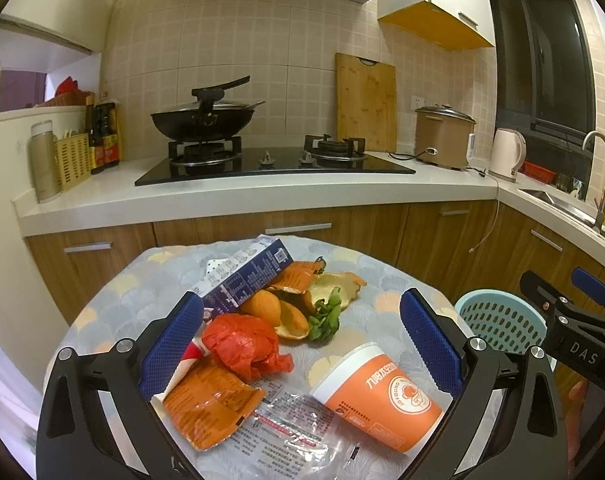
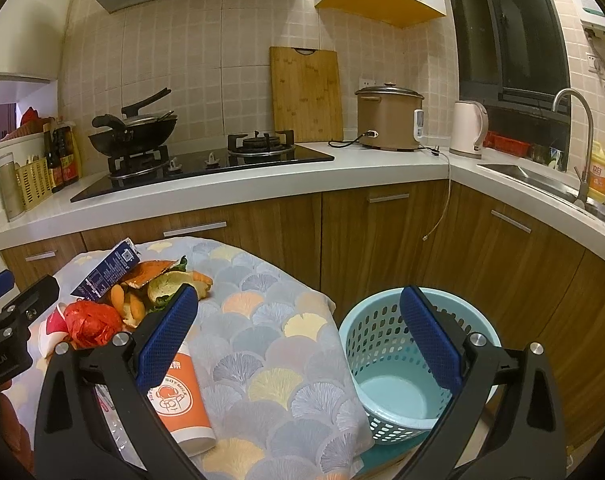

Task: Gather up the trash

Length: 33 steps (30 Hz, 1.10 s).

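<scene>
Left gripper (image 1: 302,344) fingers spread wide over cup (image 1: 376,396) and wrapper (image 1: 212,408); right gripper (image 2: 302,340) fingers likewise spread, straddling table (image 2: 270,360) edge and basket (image 2: 386,384).

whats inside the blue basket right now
Nothing that shows: the blue basket has a bare pale floor in the right wrist view. The right gripper finger covers a strip of its inside wall, so that part stays unseen.

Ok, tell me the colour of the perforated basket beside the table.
Light blue basket, empty, seen best from the right wrist view.
</scene>
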### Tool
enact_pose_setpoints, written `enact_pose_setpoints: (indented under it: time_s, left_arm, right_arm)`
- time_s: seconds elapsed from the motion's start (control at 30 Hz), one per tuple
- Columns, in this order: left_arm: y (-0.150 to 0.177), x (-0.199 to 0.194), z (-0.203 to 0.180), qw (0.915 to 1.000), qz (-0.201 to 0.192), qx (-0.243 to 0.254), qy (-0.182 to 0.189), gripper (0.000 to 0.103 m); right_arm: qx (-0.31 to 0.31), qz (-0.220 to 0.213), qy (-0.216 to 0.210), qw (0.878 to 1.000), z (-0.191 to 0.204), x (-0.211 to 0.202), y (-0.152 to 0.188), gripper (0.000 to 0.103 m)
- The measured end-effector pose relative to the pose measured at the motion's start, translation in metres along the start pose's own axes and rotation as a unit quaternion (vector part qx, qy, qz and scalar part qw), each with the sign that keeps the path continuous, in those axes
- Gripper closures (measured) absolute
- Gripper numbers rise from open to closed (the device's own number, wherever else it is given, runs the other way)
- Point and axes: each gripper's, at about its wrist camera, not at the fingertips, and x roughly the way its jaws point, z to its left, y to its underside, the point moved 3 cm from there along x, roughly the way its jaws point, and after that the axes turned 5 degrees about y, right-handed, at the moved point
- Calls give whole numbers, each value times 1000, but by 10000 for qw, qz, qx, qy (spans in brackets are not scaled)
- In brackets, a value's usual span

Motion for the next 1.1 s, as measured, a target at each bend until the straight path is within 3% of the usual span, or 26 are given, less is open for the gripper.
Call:
enact_pose_setpoints:
  time_s: [1.1]
  left_arm:
    - [-1,-5,15,9998,-40,-175,-5,7]
  right_arm:
    - [-113,-10,-104,9999,11,-2,3,7]
